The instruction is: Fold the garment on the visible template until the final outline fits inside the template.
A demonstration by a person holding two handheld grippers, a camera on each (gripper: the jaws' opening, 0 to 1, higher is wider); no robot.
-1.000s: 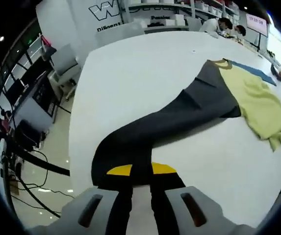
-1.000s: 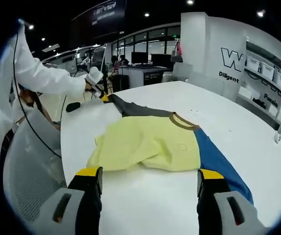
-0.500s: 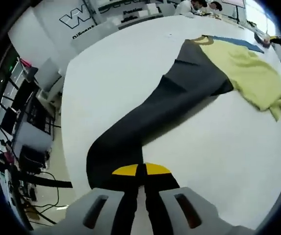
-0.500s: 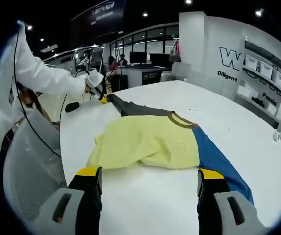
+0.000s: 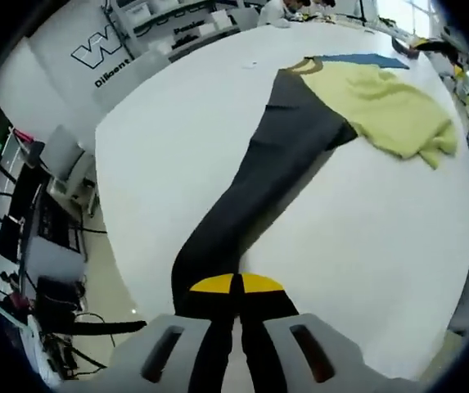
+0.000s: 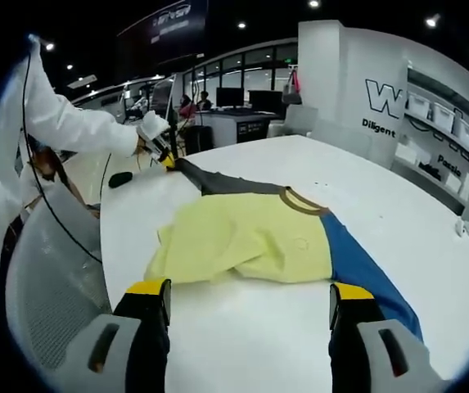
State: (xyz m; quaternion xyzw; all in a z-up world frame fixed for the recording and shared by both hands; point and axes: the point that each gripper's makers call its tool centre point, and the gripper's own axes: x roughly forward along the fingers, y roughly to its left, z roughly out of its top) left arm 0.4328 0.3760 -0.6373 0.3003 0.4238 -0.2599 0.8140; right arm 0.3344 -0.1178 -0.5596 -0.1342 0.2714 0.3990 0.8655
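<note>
Since 1 s ago, the dark grey sleeve (image 5: 279,155) has been drawn out from a slack, curved band into a straighter, tauter strip. In the left gripper view it runs from the left gripper (image 5: 236,288) up to the yellow body (image 5: 381,102) of the garment. The camera has also moved, so part of the shift is viewpoint. In the right gripper view the garment has stayed in the same position over the same interval, and the left gripper (image 6: 165,155) has edged slightly along the table edge.

Judgement: the sleeve is being straightened before its first fold. No fold is complete, and no template outline can be made out on the white table (image 5: 381,246), so fit cannot be assessed.

Left gripper: the 2 yellow-tipped jaws are pressed together on the cuff end of the dark grey sleeve. It is held by a person's white-sleeved arm (image 6: 70,127) reaching past the left edge of the table.

Right gripper (image 6: 250,299): the 2 jaws stand wide apart and hold nothing. It hovers over the near edge of the table, short of the garment hem and not touching the cloth.

Garment location: the yellow body lies crumpled near the middle of the table. The blue sleeve (image 6: 365,274) extends toward the right gripper's right jaw. The brown collar (image 6: 299,201) lies on the far side.
</note>
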